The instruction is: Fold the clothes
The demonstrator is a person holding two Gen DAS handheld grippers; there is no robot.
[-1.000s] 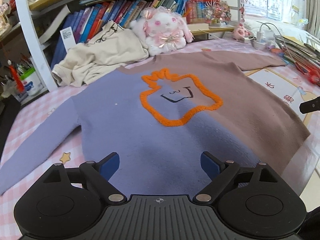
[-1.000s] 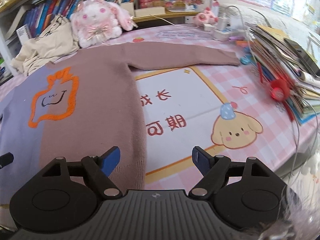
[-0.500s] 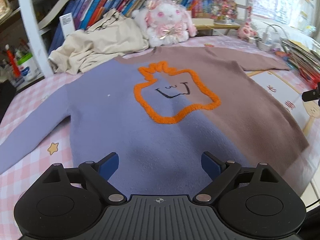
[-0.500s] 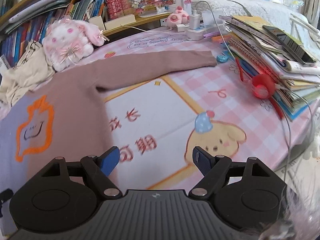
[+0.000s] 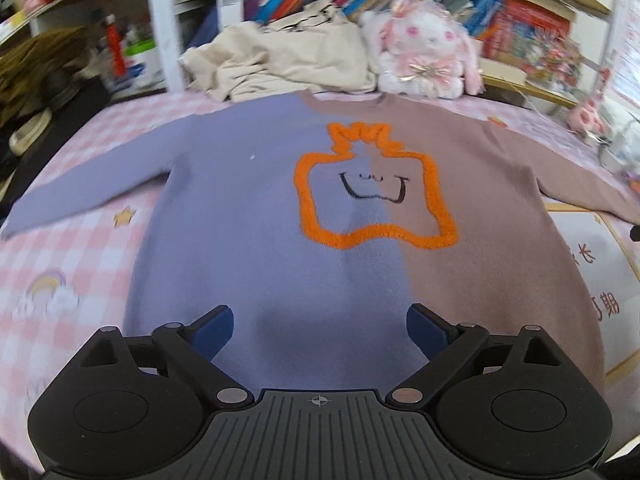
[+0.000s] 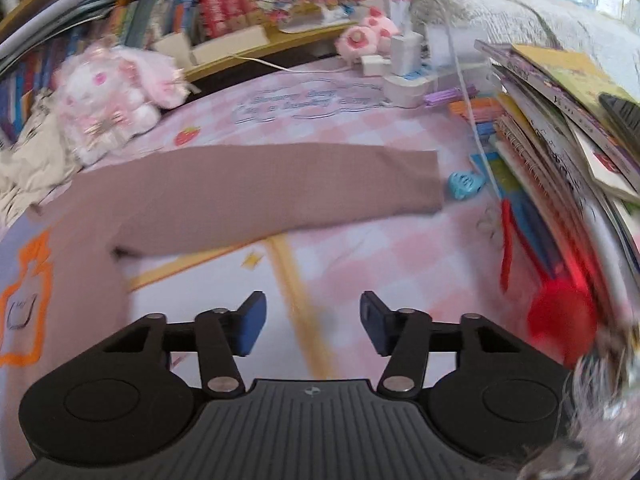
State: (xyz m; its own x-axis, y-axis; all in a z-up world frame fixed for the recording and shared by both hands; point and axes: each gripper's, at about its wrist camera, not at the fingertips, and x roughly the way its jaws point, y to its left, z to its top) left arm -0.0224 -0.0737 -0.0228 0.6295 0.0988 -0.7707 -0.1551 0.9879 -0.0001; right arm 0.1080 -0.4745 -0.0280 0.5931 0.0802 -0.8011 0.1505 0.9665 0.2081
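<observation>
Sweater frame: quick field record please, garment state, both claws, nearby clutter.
garment: two-tone sweater, purple and brown halves, orange outline on chest
state: spread flat, unfolded, sleeves out to both sides
brown sleeve: lies straight, cuff near blue clip
left claw: open, above hem, holding nothing
right claw: open, over pink mat, holding nothing
clutter: plush bunny, beige garment, book stack

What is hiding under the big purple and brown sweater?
The sweater lies flat on a pink checked cloth. A white picture mat pokes out beside its brown side. Whatever else is under the sweater is covered.
</observation>
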